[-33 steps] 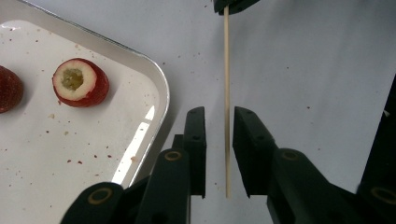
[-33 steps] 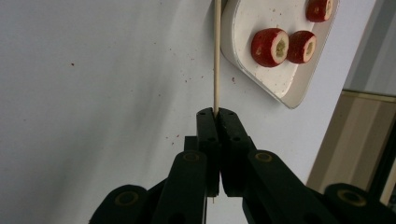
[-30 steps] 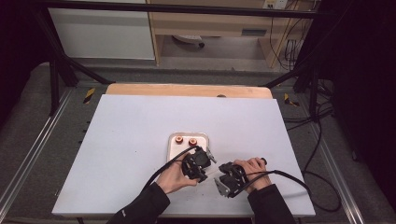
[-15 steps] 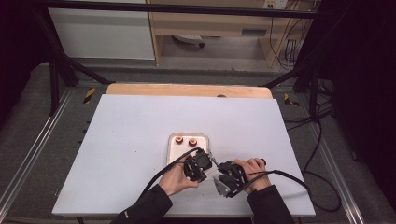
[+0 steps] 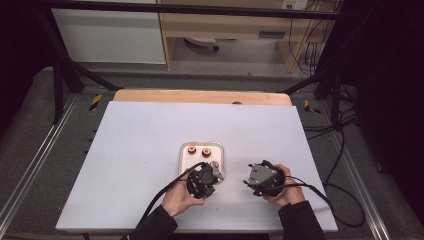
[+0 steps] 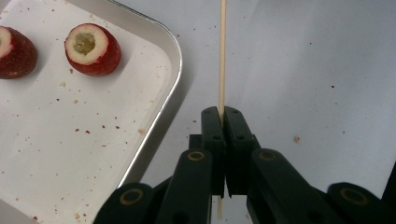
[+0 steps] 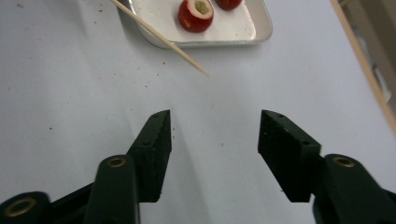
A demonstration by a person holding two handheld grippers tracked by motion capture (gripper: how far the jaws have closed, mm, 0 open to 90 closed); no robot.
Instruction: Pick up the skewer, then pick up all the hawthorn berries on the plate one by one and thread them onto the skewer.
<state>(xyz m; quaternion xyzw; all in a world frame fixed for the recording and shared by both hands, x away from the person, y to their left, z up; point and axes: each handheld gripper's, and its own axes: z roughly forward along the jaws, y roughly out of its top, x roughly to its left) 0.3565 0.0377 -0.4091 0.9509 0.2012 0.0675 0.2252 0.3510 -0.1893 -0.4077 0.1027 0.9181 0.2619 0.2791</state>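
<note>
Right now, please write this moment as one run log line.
left gripper: shut on skewer | right gripper: just opened, nothing between fingers | tray: two cored fruits

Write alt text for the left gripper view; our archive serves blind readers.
The left black two-jaw tool is shut on a thin wooden skewer above a pale table. At left, a shallow metal tray holds two red hollowed fruits.

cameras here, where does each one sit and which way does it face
High view: above the person's side, looking forward and down on the table; both forearms, left gripper, right gripper.
Left gripper view: on that gripper, along shut jaws gripping a skewer.
Right gripper view: along open jaws.
Shared: metal tray with two cored strawberries.
</note>
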